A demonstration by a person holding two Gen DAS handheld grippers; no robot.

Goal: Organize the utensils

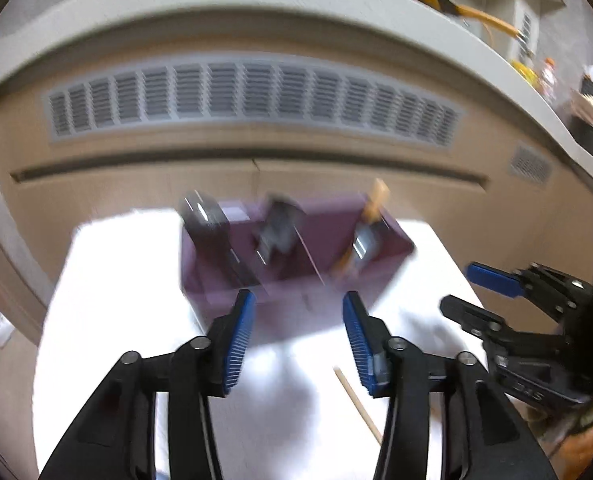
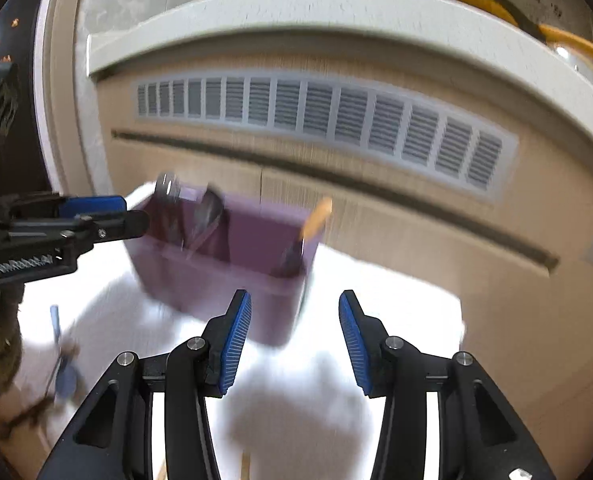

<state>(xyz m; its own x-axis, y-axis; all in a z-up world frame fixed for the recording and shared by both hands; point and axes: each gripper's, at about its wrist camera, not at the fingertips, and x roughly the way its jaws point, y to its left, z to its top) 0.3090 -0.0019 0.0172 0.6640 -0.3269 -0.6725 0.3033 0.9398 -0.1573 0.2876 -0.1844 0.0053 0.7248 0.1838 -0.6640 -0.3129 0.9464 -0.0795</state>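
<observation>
With both jaws parted and empty, left gripper (image 1: 298, 344) and right gripper (image 2: 295, 344) poised before purple plastic organizer box (image 1: 296, 276). Between pickups, seemingly. Next: reach for loose wooden chopstick (image 1: 358, 404) on white bench (image 1: 108, 320).

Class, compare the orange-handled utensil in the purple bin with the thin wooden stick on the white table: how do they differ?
The orange-handled utensil stands in the purple bin; the wooden stick lies flat on the white table. The utensil is thicker with a dark lower part; the stick is thin and plain. Both are long and slender.

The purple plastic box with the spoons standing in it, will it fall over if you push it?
The purple plastic box probably slides on the smooth white table. Its tall utensils lean above the rim, so a high push might tip it.
</observation>
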